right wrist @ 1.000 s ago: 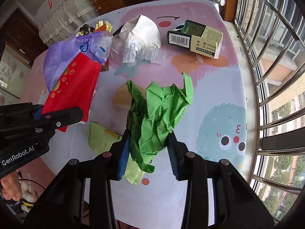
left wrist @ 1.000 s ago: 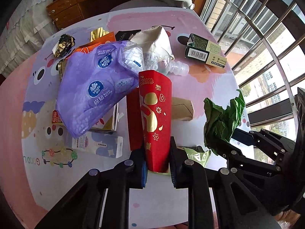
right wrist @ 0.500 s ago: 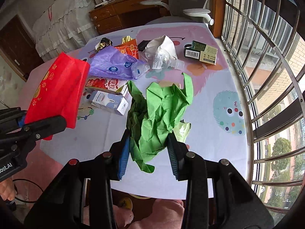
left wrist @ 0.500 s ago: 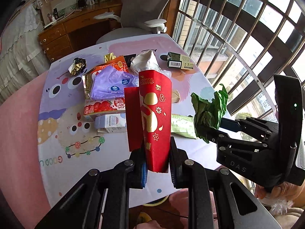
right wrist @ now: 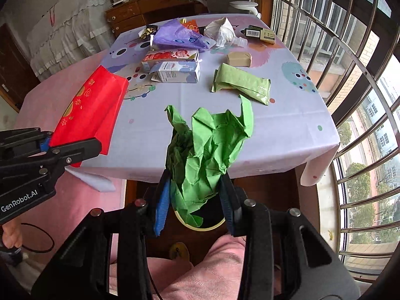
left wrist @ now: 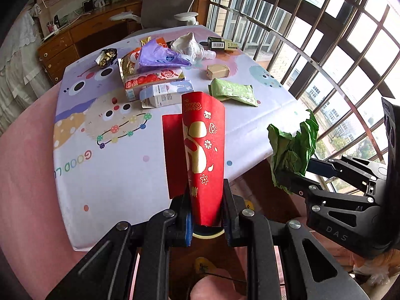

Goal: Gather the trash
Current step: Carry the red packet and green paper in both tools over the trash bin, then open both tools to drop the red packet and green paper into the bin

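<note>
My left gripper (left wrist: 206, 212) is shut on a red paper packet with gold print (left wrist: 203, 150), held upright off the table's near edge. The same red packet (right wrist: 87, 112) shows at the left of the right wrist view. My right gripper (right wrist: 195, 197) is shut on a crumpled green paper (right wrist: 212, 147), also seen to the right (left wrist: 292, 150) in the left wrist view. Directly below both grippers sits a round bin with a pale rim (right wrist: 200, 221), partly hidden by the held trash; its rim (left wrist: 207, 235) peeks out under the red packet.
The table (right wrist: 287, 125) carries more litter: a green wrapper (right wrist: 241, 83), a small tan box (right wrist: 238, 58), a blue-white carton (right wrist: 176, 71), a red strawberry carton (right wrist: 171, 56), a purple bag (right wrist: 178, 36), a white bag (right wrist: 220, 28), a dark green box (right wrist: 261, 33). Window bars stand right. A person's knee (right wrist: 220, 270) is below.
Both grippers have pulled back from over the table to beyond its near edge, carrying the red packet and the green paper. The bin has come into view beneath them.
</note>
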Demonstrator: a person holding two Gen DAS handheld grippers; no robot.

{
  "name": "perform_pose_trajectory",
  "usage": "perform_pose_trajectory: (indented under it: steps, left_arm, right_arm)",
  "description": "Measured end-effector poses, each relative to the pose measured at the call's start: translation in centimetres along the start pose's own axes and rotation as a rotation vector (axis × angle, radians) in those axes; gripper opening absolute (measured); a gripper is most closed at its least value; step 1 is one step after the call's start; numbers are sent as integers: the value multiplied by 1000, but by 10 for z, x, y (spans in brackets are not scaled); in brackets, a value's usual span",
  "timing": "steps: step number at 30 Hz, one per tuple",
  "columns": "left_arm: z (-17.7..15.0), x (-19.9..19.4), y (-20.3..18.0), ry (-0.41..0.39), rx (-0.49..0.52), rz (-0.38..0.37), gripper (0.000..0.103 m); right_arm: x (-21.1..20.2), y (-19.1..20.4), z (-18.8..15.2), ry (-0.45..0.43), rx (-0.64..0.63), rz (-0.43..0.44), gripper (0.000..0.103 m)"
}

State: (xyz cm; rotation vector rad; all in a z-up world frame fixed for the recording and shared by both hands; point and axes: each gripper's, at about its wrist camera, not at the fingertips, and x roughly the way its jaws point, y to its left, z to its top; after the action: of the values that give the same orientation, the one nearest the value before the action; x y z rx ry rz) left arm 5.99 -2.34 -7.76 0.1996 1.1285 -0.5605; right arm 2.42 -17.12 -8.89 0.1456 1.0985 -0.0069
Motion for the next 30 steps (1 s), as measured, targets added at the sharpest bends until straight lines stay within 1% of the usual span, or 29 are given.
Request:
perform_pose_trajectory:
  steps: [2, 4, 7, 9, 12, 15, 19, 23, 27, 30]
  left_arm:
    - [-20, 9, -3, 31, 3, -10, 19]
    - [-39, 20, -5, 67, -9, -14, 19]
    - [-66, 39, -7, 103, -39, -30, 19]
    - [-83, 55, -10, 125, -45, -22, 19]
    - [-108, 90, -15, 173, -43, 2, 19]
    - [-134, 136, -14, 227, -72, 6, 19]
    - [-165, 208, -6, 281, -127, 16, 19]
    - [-189, 283, 8, 308, -198, 11, 19]
    - [-206, 343, 17, 321, -240, 7, 19]
    - [-217, 381, 23, 337, -251, 12, 26]
  right_arm:
    - [-2, 4, -19, 22, 1, -8, 34]
    - [4, 1, -35, 62, 11, -15, 34]
    - [22, -3, -57, 123, 27, -11, 34]
    - [40, -7, -73, 170, 49, -1, 34]
    - [83, -17, -95, 242, 109, 26, 34]
    - [135, -30, -121, 301, 149, 34, 34]
    - [210, -44, -154, 343, 165, 47, 34]
    - [286, -58, -182, 385, 161, 44, 34]
    - [351, -70, -200, 413, 168, 52, 35]
    - [393, -75, -206, 434, 186, 69, 35]
